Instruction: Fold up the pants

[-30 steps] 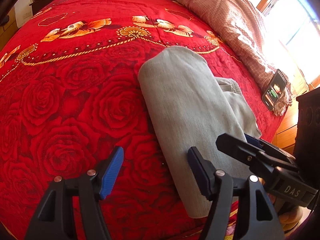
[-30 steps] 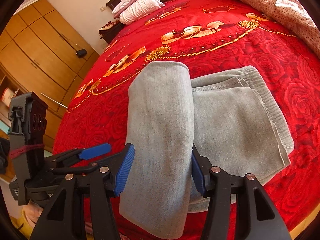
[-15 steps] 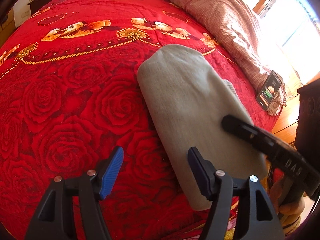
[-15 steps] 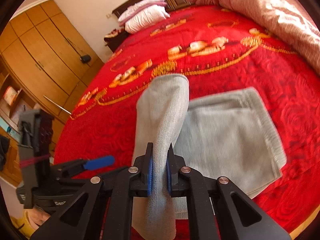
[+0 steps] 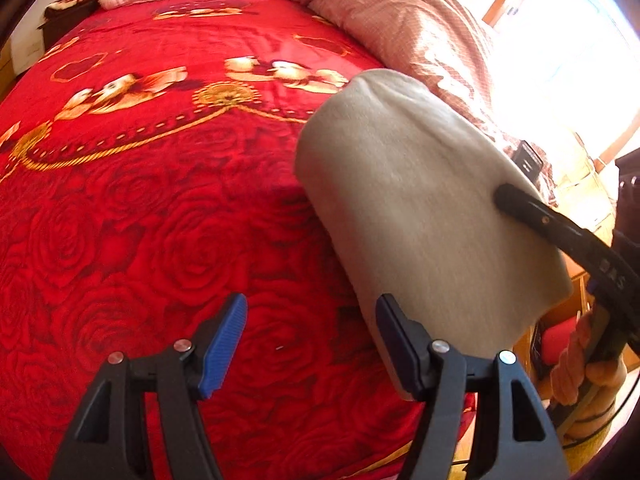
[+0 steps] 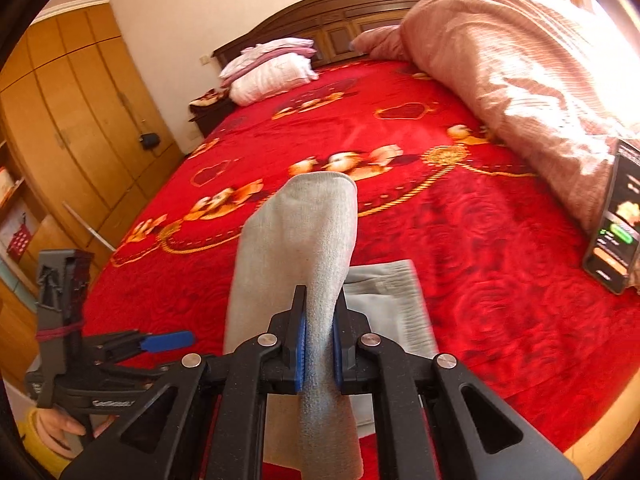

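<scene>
Bedroom, red rose bedspread (image 6: 500, 280). Right tongs (image 6: 319, 344) clamped on grey pants (image 6: 304, 240) leg, lifted. Left tongs (image 5: 311, 338) wide, empty. Advice: carry leg across flat, keep edges aligned, release low.

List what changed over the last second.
The right tool closed on the pants and lifted the folded leg off the bed; a second ago it was open astride the leg. The other half of the pants lies on the bed as before. The left tool stays open and empty beside the pants.
</scene>
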The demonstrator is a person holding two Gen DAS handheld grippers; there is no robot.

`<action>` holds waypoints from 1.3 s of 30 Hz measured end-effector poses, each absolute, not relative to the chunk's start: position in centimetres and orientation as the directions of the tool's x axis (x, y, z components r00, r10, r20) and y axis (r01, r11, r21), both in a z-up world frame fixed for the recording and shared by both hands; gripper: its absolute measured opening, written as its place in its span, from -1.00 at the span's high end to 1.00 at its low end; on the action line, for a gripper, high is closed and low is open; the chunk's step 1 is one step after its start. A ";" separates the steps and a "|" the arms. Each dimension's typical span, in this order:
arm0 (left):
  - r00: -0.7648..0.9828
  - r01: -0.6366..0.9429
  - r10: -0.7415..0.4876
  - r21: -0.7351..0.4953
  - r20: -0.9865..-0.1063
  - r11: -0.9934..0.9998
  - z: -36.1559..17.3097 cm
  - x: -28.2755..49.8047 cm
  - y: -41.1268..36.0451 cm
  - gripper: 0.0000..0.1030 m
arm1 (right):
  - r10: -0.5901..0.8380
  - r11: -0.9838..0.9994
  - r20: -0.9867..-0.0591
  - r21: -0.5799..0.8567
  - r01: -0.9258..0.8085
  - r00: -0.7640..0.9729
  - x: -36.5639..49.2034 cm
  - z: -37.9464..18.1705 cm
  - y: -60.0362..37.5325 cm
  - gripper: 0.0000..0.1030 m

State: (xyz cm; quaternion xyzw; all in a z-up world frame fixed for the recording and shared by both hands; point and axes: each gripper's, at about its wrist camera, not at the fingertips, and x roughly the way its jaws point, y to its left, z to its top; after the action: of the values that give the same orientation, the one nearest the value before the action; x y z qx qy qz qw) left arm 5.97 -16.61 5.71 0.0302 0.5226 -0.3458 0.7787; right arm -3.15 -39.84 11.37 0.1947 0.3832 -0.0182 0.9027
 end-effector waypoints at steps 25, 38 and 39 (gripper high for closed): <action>0.171 0.567 -0.508 -0.338 -0.844 0.751 2.4 6.7 -22.4 -0.49 | 0.199 0.868 -0.794 0.415 0.273 0.575 -3.3 3.6 -46.2 0.00; 0.151 0.571 -0.524 -0.359 -0.838 0.738 0.8 6.6 -24.2 -0.72 | 0.262 0.861 -0.798 0.447 0.241 0.542 -2.8 0.9 -44.9 -0.36; 0.153 0.570 -0.523 -0.358 -0.838 0.740 0.7 6.7 -24.4 -0.75 | 0.266 0.857 -0.792 0.455 0.241 0.549 -2.8 0.8 -45.0 -0.35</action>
State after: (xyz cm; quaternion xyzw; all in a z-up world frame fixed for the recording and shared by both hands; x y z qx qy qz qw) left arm 6.68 -24.38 0.71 0.0213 0.5419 -0.3600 0.7591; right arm -2.79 -45.00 0.77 0.2669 0.4748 0.0073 0.8386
